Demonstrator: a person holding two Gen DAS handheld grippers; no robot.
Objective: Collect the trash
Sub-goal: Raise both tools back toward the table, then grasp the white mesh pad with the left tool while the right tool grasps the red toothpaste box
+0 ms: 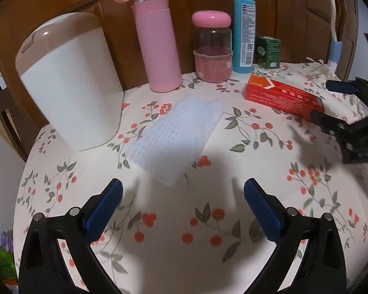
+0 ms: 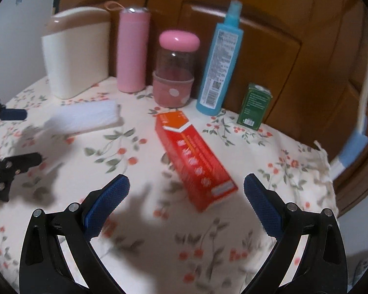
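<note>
While both tools hover above the tabletop (image 1: 174,220), we record the left hand-held gripper (image 1: 183,191) with its blue-padded fingers (image 1: 105,208) spread wide apart and nothing between them. Just ahead of it lies a white foam net sleeve (image 1: 176,134), flat on the floral cloth, its near corner roughly between the two fingertips but not touching either.

The right hand-held gripper (image 2: 186,188) is likewise spread wide and holds nothing. A red carton (image 2: 193,156) lies flat on the cloth, pointing diagonally away; its near end sits between the right fingers, apart from both pads. In the left wrist view we see the same carton at the right, with the right tool's finger just beside its near end; whether they touch we cannot tell.

Along the back, against the wooden panel (image 2: 269,56), we note in order from the left: a cream desktop bin (image 1: 68,85) with a tan lid, upright, near the far left corner of the foam sleeve; a pink tumbler (image 1: 157,46) with a strap loop; a clear jar (image 1: 212,49) with a pink lid and a pink dotted sleeve round its base; a tall blue spray bottle (image 1: 244,31); and a small green box (image 2: 254,107) standing upright. All five stand apart from the two pieces lying flat.

A white cable with a blue sleeve (image 2: 355,147) hangs down at the right edge. The right wrist view is motion-blurred; the print on the carton is not legible.
</note>
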